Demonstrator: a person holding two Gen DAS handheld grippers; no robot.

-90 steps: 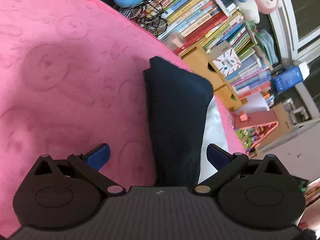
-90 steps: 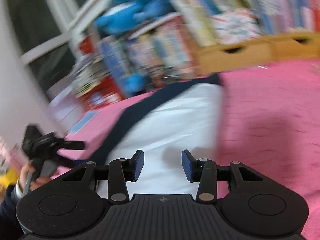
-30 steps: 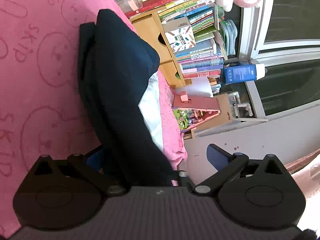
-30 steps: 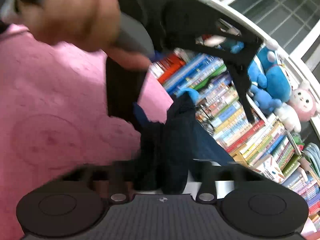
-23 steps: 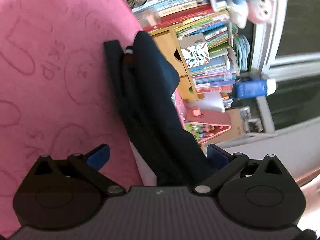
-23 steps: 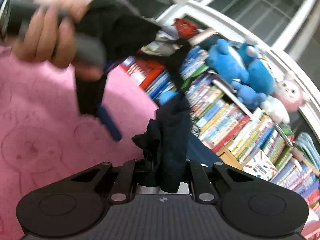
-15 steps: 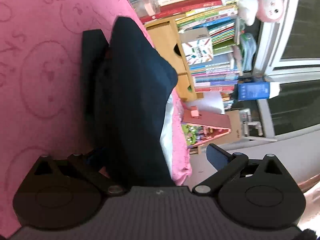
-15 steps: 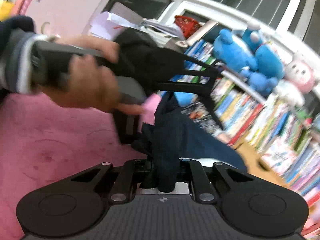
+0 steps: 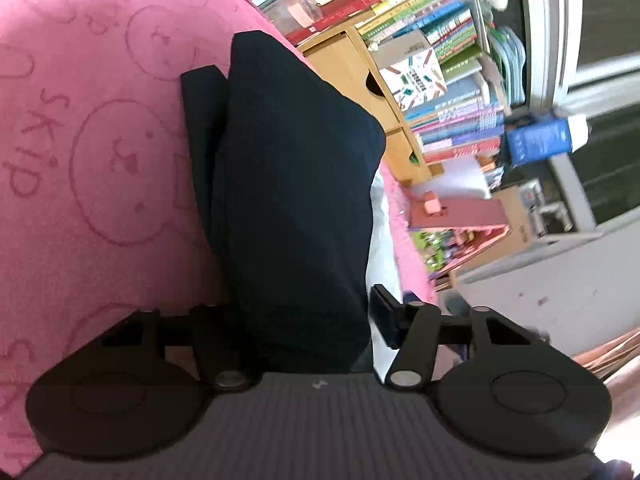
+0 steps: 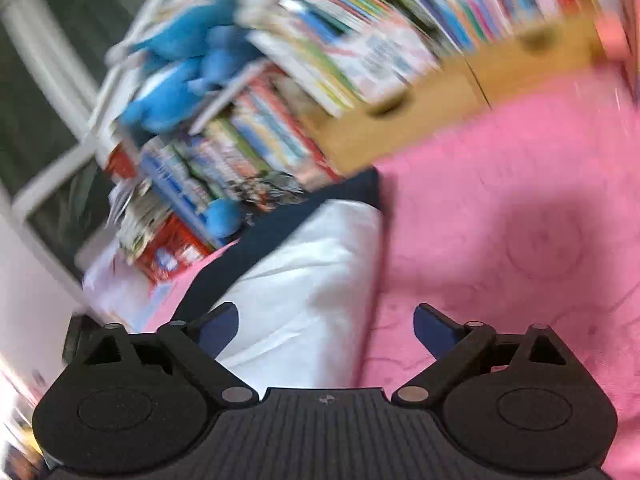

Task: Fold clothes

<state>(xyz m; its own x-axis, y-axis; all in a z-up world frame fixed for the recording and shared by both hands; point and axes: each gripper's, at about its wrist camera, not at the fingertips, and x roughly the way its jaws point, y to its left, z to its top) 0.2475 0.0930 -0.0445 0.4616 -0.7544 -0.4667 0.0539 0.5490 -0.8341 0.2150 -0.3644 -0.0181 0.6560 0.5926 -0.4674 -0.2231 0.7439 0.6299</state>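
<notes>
A folded garment, navy on one side (image 9: 288,184) and white on the other (image 10: 316,280), lies on the pink blanket (image 9: 100,140). In the left wrist view my left gripper (image 9: 296,320) straddles the near end of the navy fabric; its jaws stand partly closed around the thick fold, and the left finger is hidden by cloth. In the blurred right wrist view my right gripper (image 10: 326,326) is open and empty, just above the white panel's near edge, with the navy trim (image 10: 280,220) running along its far side.
A wooden drawer unit (image 9: 360,76) and rows of books (image 9: 452,80) stand beyond the blanket's edge. Blue plush toys (image 10: 180,72) sit on the shelf. The blanket's edge drops off to the floor near a pink toy house (image 9: 460,224).
My right gripper has let go of the navy fabric, opened wide and swung away over the white side. My left gripper's jaws have narrowed around the garment's near end.
</notes>
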